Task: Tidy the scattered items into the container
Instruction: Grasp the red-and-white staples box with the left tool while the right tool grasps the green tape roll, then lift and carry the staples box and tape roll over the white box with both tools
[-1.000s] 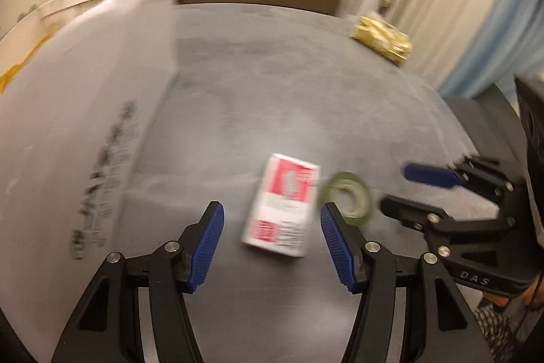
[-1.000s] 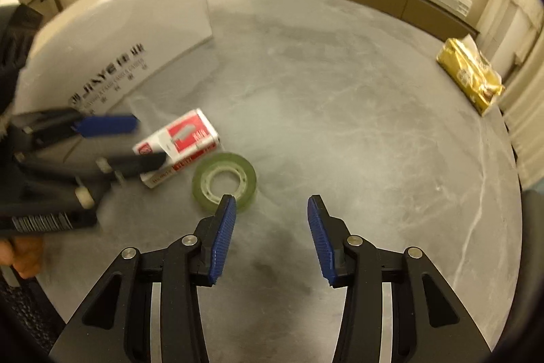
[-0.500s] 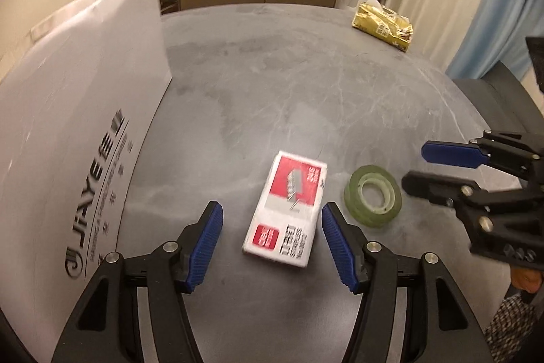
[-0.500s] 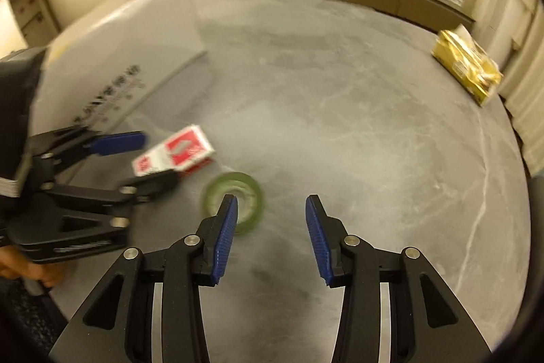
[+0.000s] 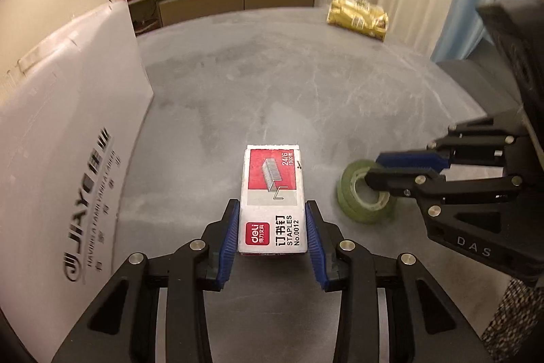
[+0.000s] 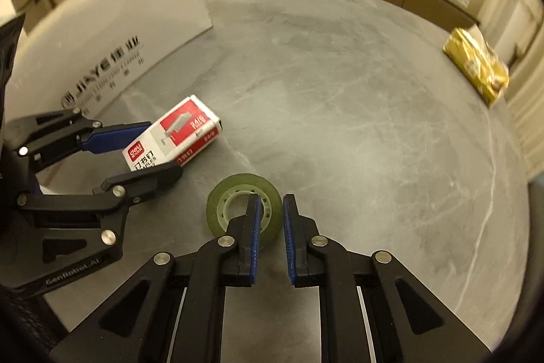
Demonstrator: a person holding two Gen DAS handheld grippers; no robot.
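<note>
Grey marbled table [image 6: 340, 111], white container [image 6: 112, 50], staple box [image 5: 272, 199], tape roll [image 6: 217, 210], gold packet [image 5: 357, 17]

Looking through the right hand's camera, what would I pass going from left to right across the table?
White container → left hand-held gripper closed on the staples box → green tape roll, pinched by the right hand-held gripper → gold packet.

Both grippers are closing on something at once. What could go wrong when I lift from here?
1. The left gripper clamps only the near end of the staple box, so the far end may droop or pivot on lifting.
2. The right gripper pinches one wall of the tape roll, which could swing or slip out.
3. The container stands close on the left; a hasty move might knock its wall.
</note>
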